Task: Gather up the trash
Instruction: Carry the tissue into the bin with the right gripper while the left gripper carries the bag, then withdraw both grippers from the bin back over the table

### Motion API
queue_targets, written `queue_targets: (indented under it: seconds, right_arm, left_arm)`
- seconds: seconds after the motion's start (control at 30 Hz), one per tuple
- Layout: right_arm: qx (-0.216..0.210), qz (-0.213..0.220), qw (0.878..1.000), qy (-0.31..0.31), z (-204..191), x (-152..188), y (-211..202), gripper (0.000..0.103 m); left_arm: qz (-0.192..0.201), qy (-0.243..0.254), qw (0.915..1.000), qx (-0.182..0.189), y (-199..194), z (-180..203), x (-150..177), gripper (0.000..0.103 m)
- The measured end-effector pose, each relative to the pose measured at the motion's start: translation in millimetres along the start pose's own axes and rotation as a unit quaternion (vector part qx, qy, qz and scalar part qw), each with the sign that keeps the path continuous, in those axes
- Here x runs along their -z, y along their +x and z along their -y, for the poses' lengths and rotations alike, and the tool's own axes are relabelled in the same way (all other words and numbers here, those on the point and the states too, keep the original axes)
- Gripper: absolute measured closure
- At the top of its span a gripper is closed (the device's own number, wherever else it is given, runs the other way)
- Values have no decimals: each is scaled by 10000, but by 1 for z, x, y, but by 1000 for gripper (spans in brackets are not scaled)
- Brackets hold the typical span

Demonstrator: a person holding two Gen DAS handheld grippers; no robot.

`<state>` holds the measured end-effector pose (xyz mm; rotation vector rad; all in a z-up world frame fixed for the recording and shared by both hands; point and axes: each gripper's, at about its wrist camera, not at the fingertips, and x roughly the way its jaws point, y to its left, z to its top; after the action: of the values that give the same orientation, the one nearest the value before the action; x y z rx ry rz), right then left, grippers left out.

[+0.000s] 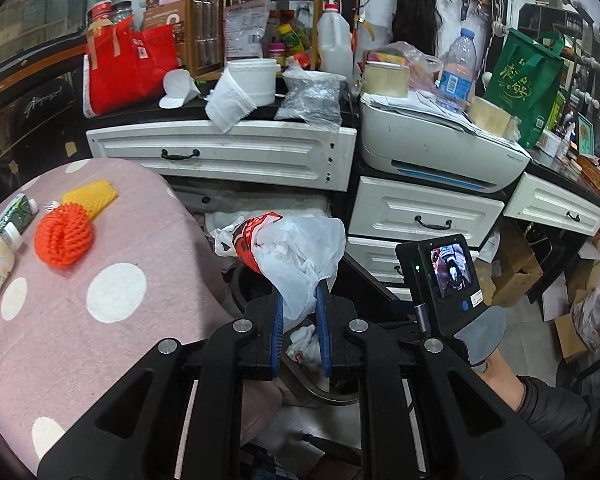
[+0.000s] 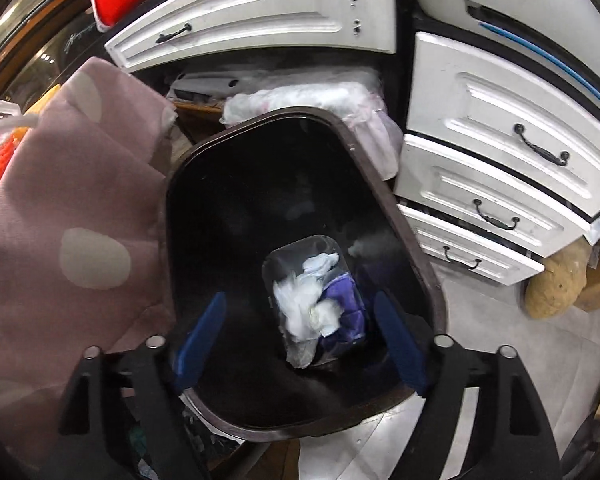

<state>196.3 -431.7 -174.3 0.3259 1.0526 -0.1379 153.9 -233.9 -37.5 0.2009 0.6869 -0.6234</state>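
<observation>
- Trash first: we see a thin, crinkled white plastic bag (image 1: 300,256) with a red printed patch, pinched at its lower end between the blue pads of the left hand-held gripper (image 1: 303,320), which is closed tight on it above the gap beside the table.
- Only the right wrist view shows us the inside of the dark, glossy bin (image 2: 384,208) with its rounded-corner rim: at the bottom lie crumpled white tissue or film (image 2: 304,300) and a purple wrapper (image 2: 346,304).
- The right hand-held gripper (image 2: 300,344) hangs over the bin mouth, its blue pads spread wide with nothing between them.
- Only the left wrist view shows us the table top, under a soft pink cloth with white dots (image 1: 100,280): an orange foam net (image 1: 65,236), a yellow foam net (image 1: 90,196) touching it, and two bottles at the left edge.
- That view also takes in the cluttered counter (image 1: 220,120) behind, with white panelled drawers (image 1: 220,152), a white printer (image 1: 440,148) and a red bag (image 1: 128,64).
</observation>
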Motion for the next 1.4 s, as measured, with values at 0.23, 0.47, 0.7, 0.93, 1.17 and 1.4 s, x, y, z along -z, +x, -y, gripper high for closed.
queue_targets:
  seconds: [0.23,0.47,0.7,0.93,1.17,1.4]
  right_arm:
    - [220,647,9974,246,18,-6,-37,18]
    - [403,1222,9901,570,35,-8,-73,17]
    - [464,1390,9861,788,49,-8,-86,15]
    - [447,1416,9845,937,56,-5,-91,15]
    - [443,1418,9844,947,57,-4,-92,14]
    - [448,1382,9843,1003,61,-4,-91,11]
  left_arm:
    - [-198,132,9993,271,20,16,-4,88]
    - [-518,281,9965,595,48,34,-4,88]
    - [-998,385,9906,851,84,47,4,88]
    - [-1326,593,9858,840,109,54,11,88]
    - [-1646,599,9819,715,132,53,19,75]
    - [-1474,846,9843,482,128,55,26,15]
